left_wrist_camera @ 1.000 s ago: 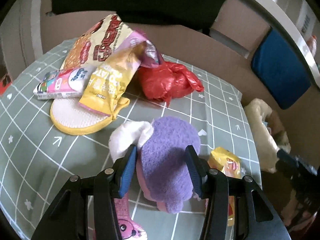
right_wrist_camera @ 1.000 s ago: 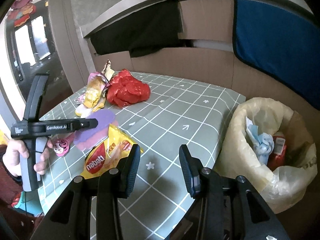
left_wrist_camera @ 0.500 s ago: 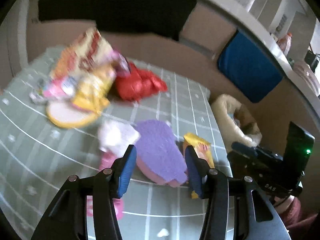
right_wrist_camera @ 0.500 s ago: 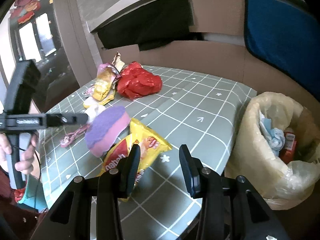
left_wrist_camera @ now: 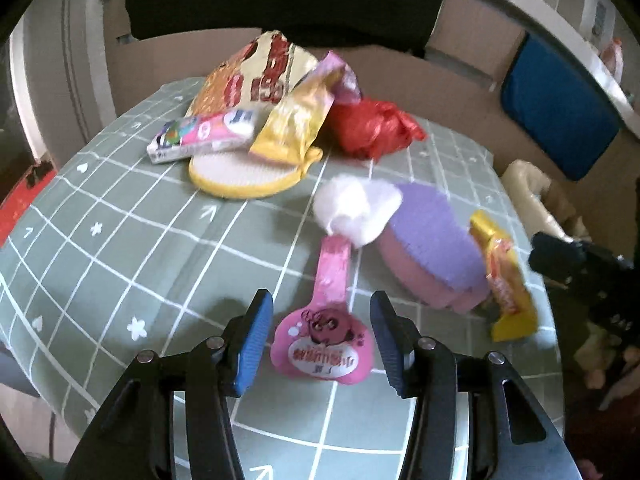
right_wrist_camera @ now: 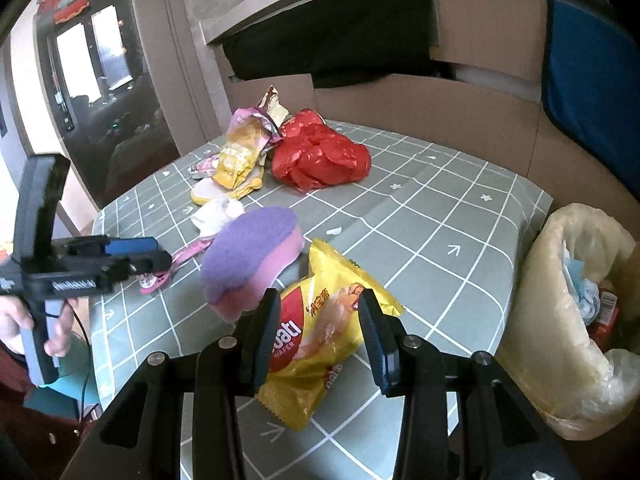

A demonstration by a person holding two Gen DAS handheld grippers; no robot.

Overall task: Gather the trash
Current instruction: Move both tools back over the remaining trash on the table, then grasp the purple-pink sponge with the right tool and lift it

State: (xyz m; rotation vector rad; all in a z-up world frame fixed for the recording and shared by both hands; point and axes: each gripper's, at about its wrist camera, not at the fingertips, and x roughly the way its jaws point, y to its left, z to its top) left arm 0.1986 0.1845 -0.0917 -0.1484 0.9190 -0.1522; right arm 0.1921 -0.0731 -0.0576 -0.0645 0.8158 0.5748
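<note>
A pink wrapper (left_wrist_camera: 324,348) with a long strip lies flat on the green checked tablecloth (left_wrist_camera: 120,264), right between the fingers of my left gripper (left_wrist_camera: 322,320), which is open and not touching it. My right gripper (right_wrist_camera: 320,328) is open too, hanging just above a yellow wafer packet (right_wrist_camera: 320,320) that shows between its fingers. The left gripper (right_wrist_camera: 158,256) and the hand holding it appear at the left of the right wrist view. A beige trash bag (right_wrist_camera: 560,320) with rubbish inside stands off the table's right edge.
A purple and pink sponge (left_wrist_camera: 432,248) and a white tissue (left_wrist_camera: 356,208) lie mid-table. Further back are a red plastic bag (left_wrist_camera: 372,128), several snack wrappers (left_wrist_camera: 296,124) and a yellow-rimmed pad (left_wrist_camera: 240,176). Brown panelling (right_wrist_camera: 440,108) backs the table.
My left gripper has slid off the purple sponge and now straddles the pink wrapper. My right gripper has moved over the yellow wafer packet, which now sits between its fingers.
</note>
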